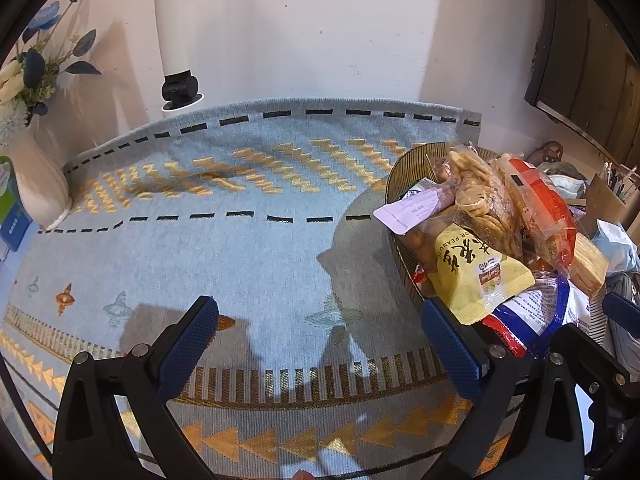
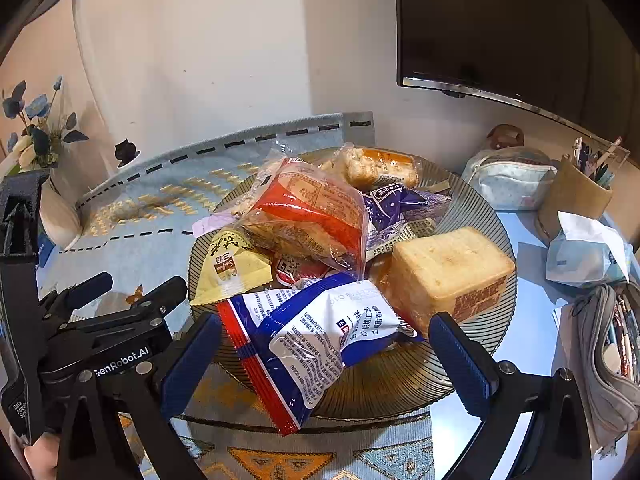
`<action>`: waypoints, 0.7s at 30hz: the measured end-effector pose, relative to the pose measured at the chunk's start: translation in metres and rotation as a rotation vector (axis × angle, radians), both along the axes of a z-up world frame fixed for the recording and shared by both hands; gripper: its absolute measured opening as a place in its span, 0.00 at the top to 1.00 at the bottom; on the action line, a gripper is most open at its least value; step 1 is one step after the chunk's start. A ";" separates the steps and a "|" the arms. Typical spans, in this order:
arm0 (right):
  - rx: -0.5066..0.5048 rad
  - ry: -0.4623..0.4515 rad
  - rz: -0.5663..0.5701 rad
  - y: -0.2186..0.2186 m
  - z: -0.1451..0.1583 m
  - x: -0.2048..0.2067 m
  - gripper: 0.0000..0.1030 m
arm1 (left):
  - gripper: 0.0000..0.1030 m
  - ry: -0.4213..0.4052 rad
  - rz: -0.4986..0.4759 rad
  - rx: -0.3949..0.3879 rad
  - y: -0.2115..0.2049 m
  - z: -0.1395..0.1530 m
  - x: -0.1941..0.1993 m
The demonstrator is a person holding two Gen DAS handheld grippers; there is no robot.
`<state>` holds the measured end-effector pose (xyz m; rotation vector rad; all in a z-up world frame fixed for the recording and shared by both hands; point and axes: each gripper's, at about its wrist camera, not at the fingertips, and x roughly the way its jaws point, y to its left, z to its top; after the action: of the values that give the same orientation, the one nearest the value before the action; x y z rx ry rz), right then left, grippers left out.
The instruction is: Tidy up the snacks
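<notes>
A ribbed glass plate [image 2: 400, 384] on a blue patterned cloth [image 1: 248, 248] holds a heap of snack packs. A blue-and-white pack [image 2: 320, 336] lies at the plate's near edge, between the fingers of my open right gripper [image 2: 326, 360], which do not press it. Behind it are a yellow peanut pack [image 2: 232, 268], a red-striped pack [image 2: 312, 208], a purple pack [image 2: 392, 204] and a wrapped toast block [image 2: 444, 268]. My left gripper [image 1: 320, 340] is open over bare cloth, left of the plate [image 1: 400, 168], holding nothing.
A white vase of blue flowers [image 1: 36, 184] stands at the cloth's left edge, and a white post on a black foot [image 1: 178, 88] behind it. Right of the plate are a zipped pouch [image 2: 508, 180], a pen holder [image 2: 576, 196], tissues [image 2: 588, 248] and a grey pencil case [image 2: 612, 360]. A monitor [image 2: 520, 28] hangs behind.
</notes>
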<state>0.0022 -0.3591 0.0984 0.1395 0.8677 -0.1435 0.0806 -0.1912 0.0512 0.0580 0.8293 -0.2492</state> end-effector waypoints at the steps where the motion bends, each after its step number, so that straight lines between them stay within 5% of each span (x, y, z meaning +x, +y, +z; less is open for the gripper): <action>1: 0.000 0.000 0.001 0.000 0.000 0.000 0.00 | 0.02 0.001 0.000 0.000 0.000 0.000 0.000; 21: 0.015 0.008 -0.019 0.005 0.000 -0.002 0.00 | 0.02 0.013 0.002 -0.006 0.001 -0.002 0.002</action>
<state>0.0004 -0.3541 0.0982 0.1611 0.8760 -0.1560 0.0830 -0.1903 0.0490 0.0499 0.8411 -0.2509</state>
